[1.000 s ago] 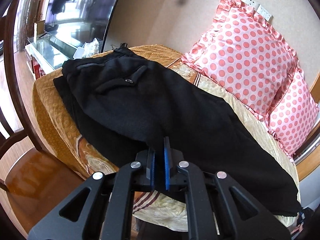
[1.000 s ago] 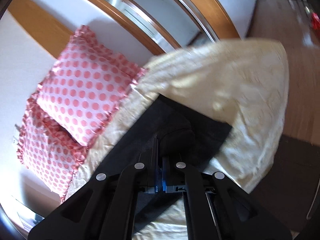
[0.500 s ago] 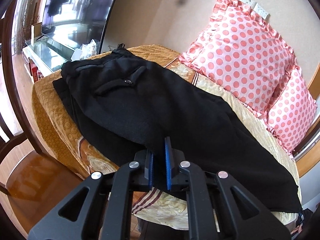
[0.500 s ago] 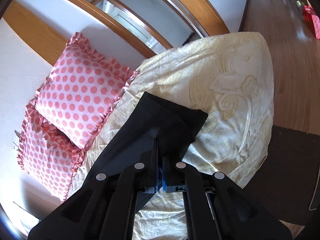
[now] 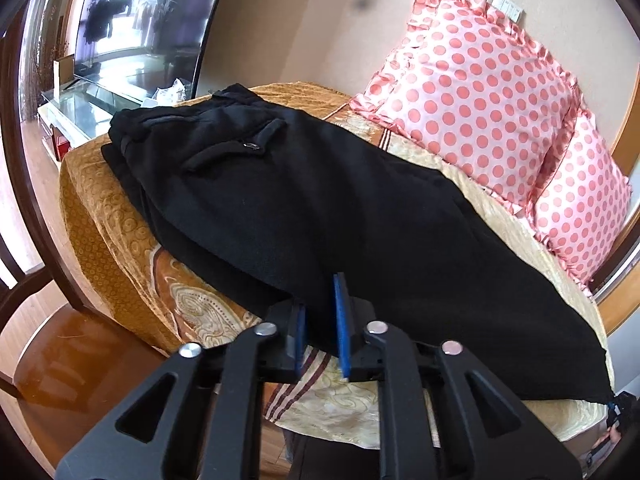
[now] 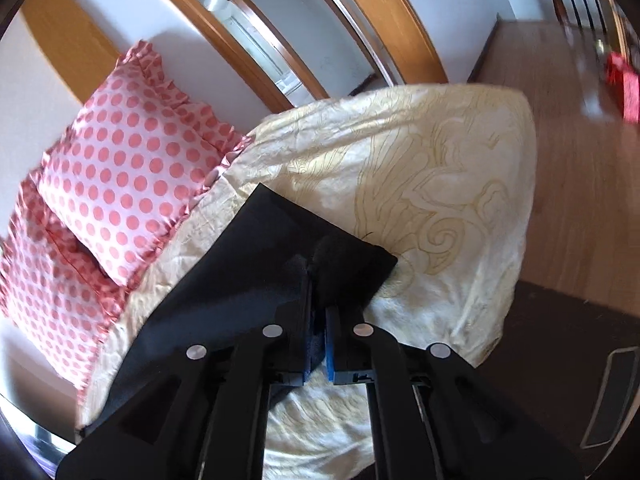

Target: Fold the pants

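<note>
Black pants [image 5: 320, 208] lie lengthwise on the bed, folded leg on leg, waistband and back pocket at the far left, hem at the lower right. My left gripper [image 5: 322, 320] sits at the near edge of the pants around mid-leg; its blue pads have a small gap with black cloth between them. In the right wrist view the hem end of the pants [image 6: 280, 264] lies on the cream cover. My right gripper [image 6: 318, 320] is shut on the hem cloth, which bunches up over its fingertips.
The bed has a gold and cream patterned cover [image 5: 120, 240] [image 6: 440, 184]. Two pink polka-dot pillows [image 5: 480, 92] [image 6: 120, 184] lean on the wall behind. A dark wooden chair [image 5: 48, 344] stands at the left. A TV [image 5: 140, 12] and glass stand are beyond. Wooden floor [image 6: 568, 128] lies right.
My left gripper's pads have parted a little at the pants' edge. My right gripper has brought the hem down flat onto the cream cover, still pinching it.
</note>
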Available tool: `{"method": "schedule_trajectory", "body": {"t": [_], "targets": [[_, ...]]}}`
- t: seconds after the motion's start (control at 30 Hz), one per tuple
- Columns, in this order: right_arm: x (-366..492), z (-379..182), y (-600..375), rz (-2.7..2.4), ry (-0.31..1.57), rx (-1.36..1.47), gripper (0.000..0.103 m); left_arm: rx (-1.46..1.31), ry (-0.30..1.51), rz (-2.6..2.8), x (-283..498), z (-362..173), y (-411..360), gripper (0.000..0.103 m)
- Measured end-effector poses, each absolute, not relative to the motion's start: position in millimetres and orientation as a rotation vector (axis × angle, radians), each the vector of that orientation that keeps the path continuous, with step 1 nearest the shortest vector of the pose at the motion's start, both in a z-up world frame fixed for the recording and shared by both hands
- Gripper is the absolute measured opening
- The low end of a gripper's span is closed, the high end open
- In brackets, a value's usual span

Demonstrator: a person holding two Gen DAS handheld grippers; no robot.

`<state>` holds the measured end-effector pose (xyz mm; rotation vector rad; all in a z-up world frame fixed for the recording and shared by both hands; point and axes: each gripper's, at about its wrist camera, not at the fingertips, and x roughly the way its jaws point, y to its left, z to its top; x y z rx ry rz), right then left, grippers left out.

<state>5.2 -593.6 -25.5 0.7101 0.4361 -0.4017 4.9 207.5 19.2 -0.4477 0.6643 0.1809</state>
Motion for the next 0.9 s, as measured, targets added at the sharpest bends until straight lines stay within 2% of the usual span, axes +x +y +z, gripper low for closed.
{"method": "schedule_trajectory", "body": {"t": [0.03,0.07,0.1,0.13,0.17,0.3,0.4,0.53,0.67,0.77,0.8,0.9], "targets": [[1,-22,-591,-0.427,0.433,0.683,0.025,-0.448,0.649,0.186,1,21,209,0.024],[-2,-18,-590,-0.444,0.425,0.664,0.03,-0.443,0.631,0.203,-4,24,211,0.033],[-8,-12,-586,-0.488,0.409,0.625,0.045,-0.438,0.614,0.224,-7,26,212,0.046],[-12,-7,-583,-0.516,0.391,0.597,0.058,-0.428,0.574,0.284,-16,32,216,0.053],[-16,-1,-577,-0.537,0.366,0.557,0.058,-0.423,0.546,0.318,-21,36,218,0.061],[-12,21,-537,-0.474,0.303,0.377,0.058,-0.378,0.413,0.409,-30,60,224,0.068],[19,22,-492,-0.245,0.357,0.255,0.058,-0.317,0.416,0.323,-6,70,212,0.077],[58,3,-443,-0.109,0.449,0.11,0.058,-0.218,0.494,0.284,29,59,191,0.08],[72,-26,-451,-0.102,0.551,0.149,0.058,-0.178,0.602,0.3,43,32,186,0.08],[59,-30,-448,-0.113,0.527,0.088,0.063,-0.213,0.627,0.304,42,16,193,0.08],[57,-30,-446,-0.115,0.53,0.073,0.063,-0.197,0.612,0.306,41,15,192,0.084],[35,-21,-471,-0.187,0.474,0.121,0.075,-0.096,0.614,0.301,46,6,179,0.097]]}}
